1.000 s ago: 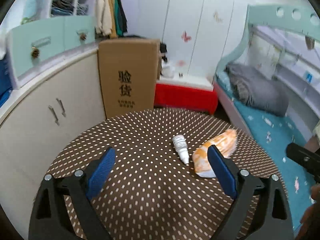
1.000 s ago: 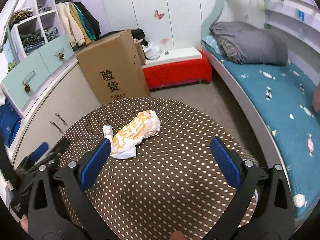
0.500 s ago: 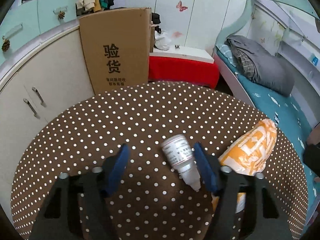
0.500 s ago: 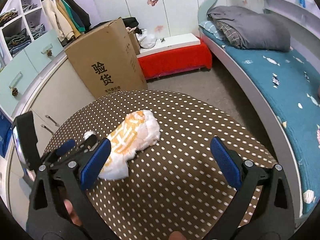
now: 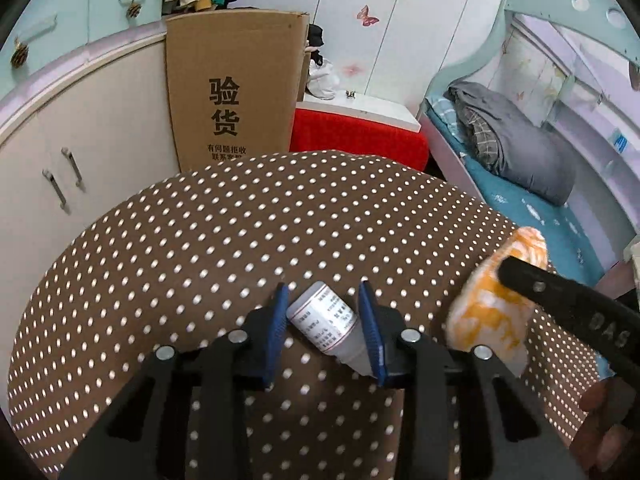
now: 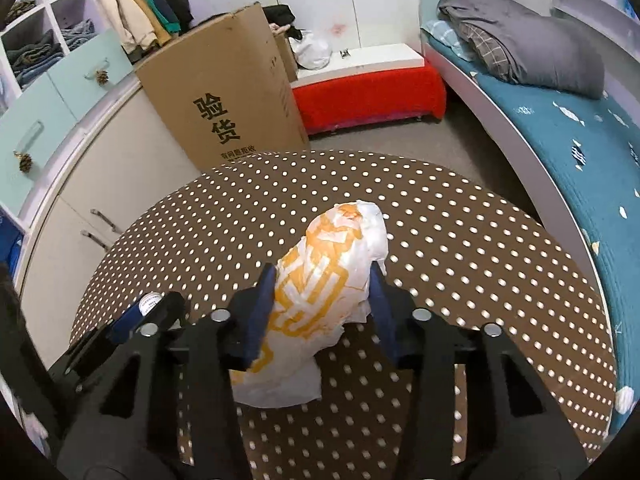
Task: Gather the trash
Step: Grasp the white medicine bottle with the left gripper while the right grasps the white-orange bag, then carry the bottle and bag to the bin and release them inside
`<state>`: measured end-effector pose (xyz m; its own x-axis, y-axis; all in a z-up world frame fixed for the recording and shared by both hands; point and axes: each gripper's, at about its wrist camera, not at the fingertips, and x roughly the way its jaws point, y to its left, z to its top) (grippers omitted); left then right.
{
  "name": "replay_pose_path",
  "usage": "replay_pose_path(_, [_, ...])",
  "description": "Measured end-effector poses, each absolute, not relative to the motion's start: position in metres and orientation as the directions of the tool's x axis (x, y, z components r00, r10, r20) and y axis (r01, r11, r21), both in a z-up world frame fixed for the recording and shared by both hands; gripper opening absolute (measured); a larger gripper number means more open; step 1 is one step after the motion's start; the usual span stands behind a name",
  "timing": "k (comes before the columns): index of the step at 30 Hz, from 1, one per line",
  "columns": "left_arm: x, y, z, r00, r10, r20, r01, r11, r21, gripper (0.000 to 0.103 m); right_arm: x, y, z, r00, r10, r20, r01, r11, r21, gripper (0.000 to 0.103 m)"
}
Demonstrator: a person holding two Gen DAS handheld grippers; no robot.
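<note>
A small white dropper bottle (image 5: 326, 326) lies on the brown polka-dot table (image 5: 240, 232). My left gripper (image 5: 323, 300) is shut on it, blue pads at both its sides. A crumpled white and orange wrapper (image 6: 320, 300) lies on the table to the right of the bottle. My right gripper (image 6: 323, 282) is shut on the wrapper, pads pressing its sides. The wrapper also shows in the left wrist view (image 5: 492, 308), partly behind the right gripper's black arm. The bottle's end (image 6: 149, 300) peeks out of the left gripper in the right wrist view.
A tall cardboard box (image 5: 234, 96) stands behind the table by a cream cabinet (image 5: 64, 148). A red-skirted bench (image 5: 360, 136) is behind it. A bed with a teal sheet (image 6: 560, 128) and a grey blanket runs along the right.
Both grippers have moved forward and closed: the left around the bottle, the right around the wrapper. Both were wide open a second ago.
</note>
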<state>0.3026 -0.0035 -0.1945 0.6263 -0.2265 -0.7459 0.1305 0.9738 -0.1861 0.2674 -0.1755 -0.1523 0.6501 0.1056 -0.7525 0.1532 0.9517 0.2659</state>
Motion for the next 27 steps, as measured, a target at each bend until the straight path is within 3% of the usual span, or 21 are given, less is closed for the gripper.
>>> replay_pose_path(8, [0.254, 0.005, -0.175, 0.644, -0.303, -0.702, 0.190, 0.953, -0.237, 0.035, 0.178, -0.222, -0.129, 0.722, 0.133, -0.679, 0.115, 0.945, 0.307, 0.043])
replay_pose_path(16, [0.180, -0.016, -0.135, 0.658, -0.399, -0.639, 0.291, 0.917, -0.273, 0.035, 0.075, -0.288, -0.103, 0.777, 0.071, -0.626, 0.193, 0.919, 0.343, 0.043])
replay_pose_path(22, [0.124, -0.084, -0.090, 0.644, -0.510, -0.570, 0.439, 0.857, -0.271, 0.035, -0.001, -0.351, -0.067, 0.838, -0.047, -0.543, 0.279, 0.893, 0.353, 0.044])
replay_pose_path(27, [0.087, -0.161, -0.082, 0.567, -0.594, -0.571, 0.573, 0.782, -0.244, 0.035, -0.043, -0.415, -0.078, 0.807, -0.161, -0.569, 0.421, 0.832, 0.362, 0.044])
